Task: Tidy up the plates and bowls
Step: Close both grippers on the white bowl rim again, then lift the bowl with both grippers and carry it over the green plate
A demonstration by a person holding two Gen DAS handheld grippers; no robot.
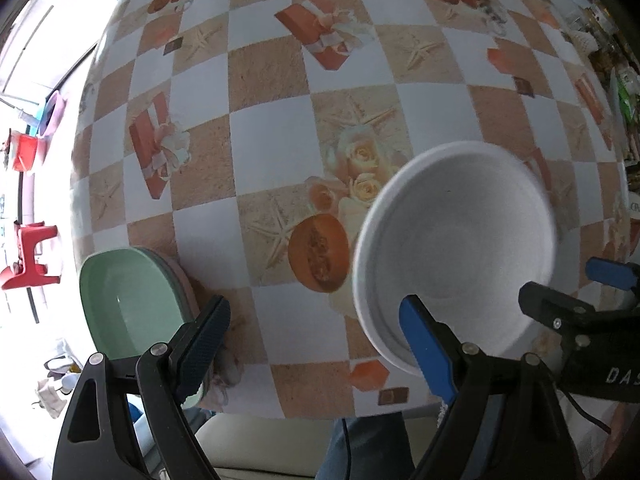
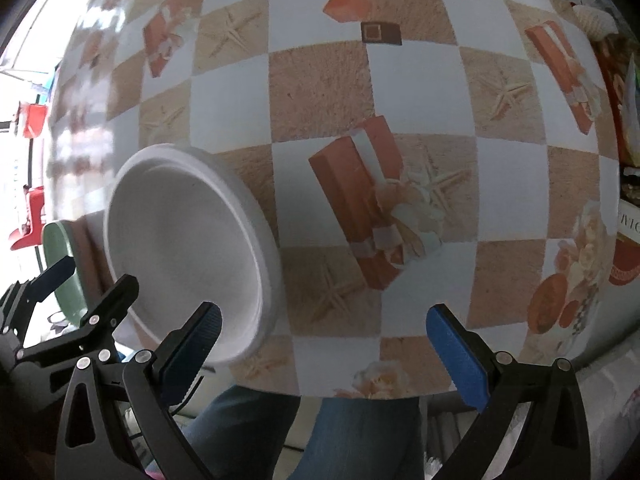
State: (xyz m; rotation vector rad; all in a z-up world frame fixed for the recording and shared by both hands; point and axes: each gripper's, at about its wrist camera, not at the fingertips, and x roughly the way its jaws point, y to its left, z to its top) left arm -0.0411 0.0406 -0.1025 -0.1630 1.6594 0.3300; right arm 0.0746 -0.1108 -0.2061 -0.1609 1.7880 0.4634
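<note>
A white bowl (image 1: 460,240) sits on the patterned tablecloth near the table's front edge; it also shows in the right wrist view (image 2: 184,248). A green bowl (image 1: 124,300) stacked on a pink one (image 1: 182,276) sits at the front left corner, and shows at the left edge of the right wrist view (image 2: 66,280). My left gripper (image 1: 316,340) is open and empty between the two, its right finger over the white bowl's near rim. My right gripper (image 2: 324,344) is open and empty, to the right of the white bowl, its left finger by the rim.
The table (image 1: 280,140) has a checkered cloth with gift-box and starfish prints. Clutter lines the far right edge (image 1: 616,80). A red stool (image 1: 32,256) and red tub (image 1: 24,152) stand on the floor to the left. The person's jeans (image 2: 256,432) are below the front edge.
</note>
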